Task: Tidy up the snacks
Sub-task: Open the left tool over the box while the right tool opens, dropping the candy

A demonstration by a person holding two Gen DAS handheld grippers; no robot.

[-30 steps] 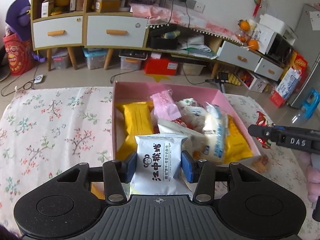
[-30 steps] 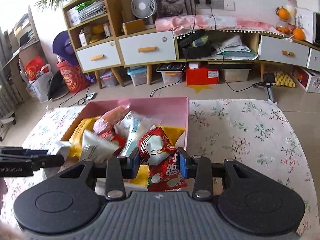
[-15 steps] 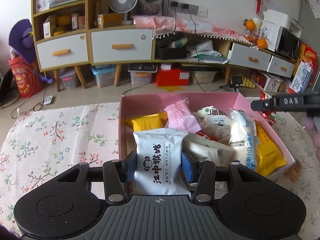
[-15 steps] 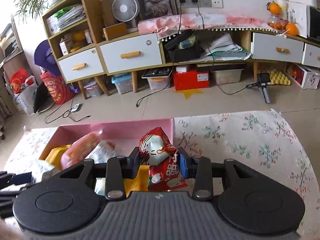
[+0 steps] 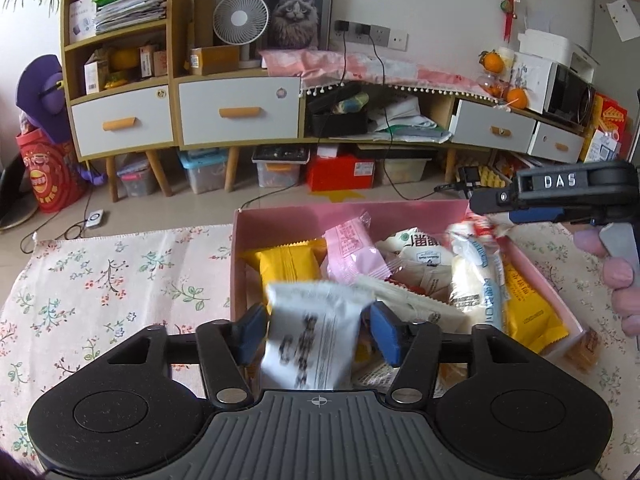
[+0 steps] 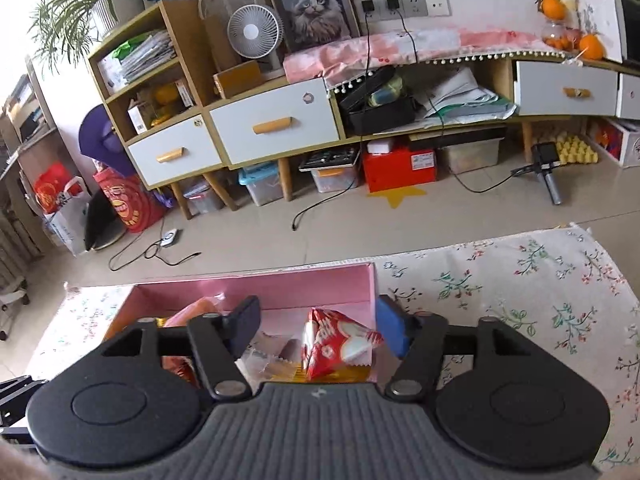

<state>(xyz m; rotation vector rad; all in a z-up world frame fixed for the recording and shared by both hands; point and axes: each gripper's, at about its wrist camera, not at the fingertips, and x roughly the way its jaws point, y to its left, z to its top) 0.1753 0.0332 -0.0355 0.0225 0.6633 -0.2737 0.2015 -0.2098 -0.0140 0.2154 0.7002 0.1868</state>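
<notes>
An open pink box (image 5: 304, 220) on the floral cloth holds several snack packets. My left gripper (image 5: 318, 334) hangs over the box's near left part. Its jaws are opening, and a white packet with black print (image 5: 316, 344), blurred, slips down between the pads. My right gripper (image 6: 320, 324) is over the box's (image 6: 320, 284) right end, its jaws opening too. A red and white packet (image 6: 340, 344) lies tilted between them, clear of the left pad. From the left wrist, the right gripper (image 5: 480, 204) shows side-on above the box's right corner.
Inside the box lie a yellow packet (image 5: 290, 260), a pink one (image 5: 352, 248) and pale ones (image 5: 476, 280). A small snack (image 5: 588, 354) lies on the cloth (image 5: 100, 280) outside the right wall. A person's hand (image 5: 620, 280) holds the right gripper. Cabinets stand beyond the floor.
Both pairs of jaws have spread apart. The white packet, held firm before, now blurs and drops. The red packet has come loose and tipped over. The right gripper has shifted farther over the box.
</notes>
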